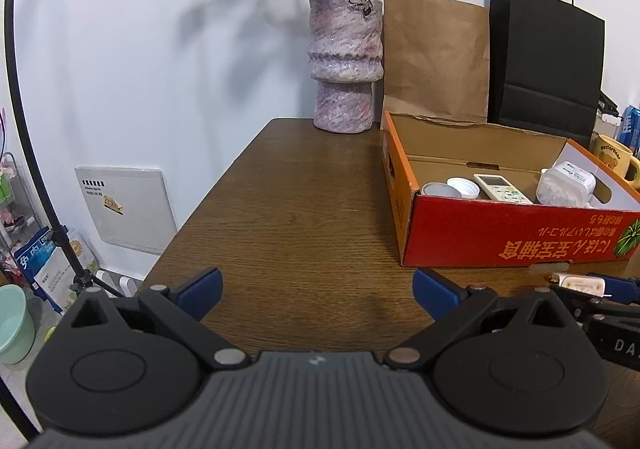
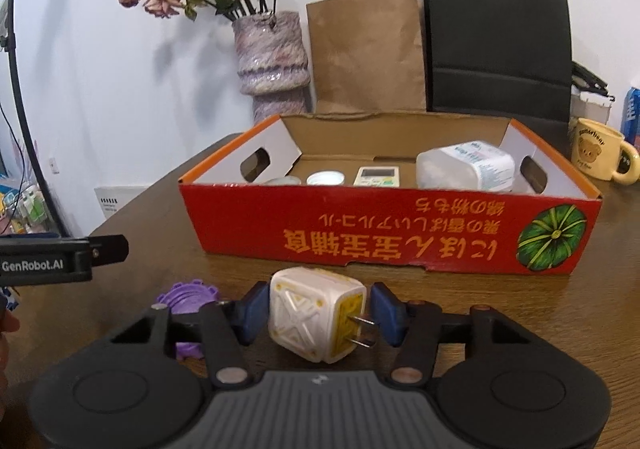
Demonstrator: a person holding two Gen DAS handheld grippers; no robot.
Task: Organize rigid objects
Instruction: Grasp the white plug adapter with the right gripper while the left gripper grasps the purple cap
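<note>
A brown wooden worktop [image 2: 500, 313] carries everything seen. At its back a red carton [image 2: 390, 237] stands open-topped, and inside it a white tub [image 2: 466, 167], a remote [image 2: 376, 175] and two round lids [image 2: 326, 179] are already laid along the far side; its near half looks free. Behind the carton a vase [image 2: 272, 57] and two paper bags [image 2: 366, 53] are set against the wall, and a yellow mug [image 2: 598, 155] stands to its right.

The right gripper [image 2: 316, 315] is closed on a white plug [image 2: 316, 315], held just in front of the carton's near wall with the prongs turned towards the right finger; whether it is clear of the wood cannot be told. A purple gear [image 2: 192, 295] lies on the worktop just left of that gripper, partly hidden by it.

The left gripper [image 1: 318, 291] is spread wide and holds nothing, over bare wood left of the carton.

The step in hand is judged to be the carrying of the plug to the carton. A lift over the near wall is called for next, then a release in the free near half. The gear is likely left for afterwards.
</note>
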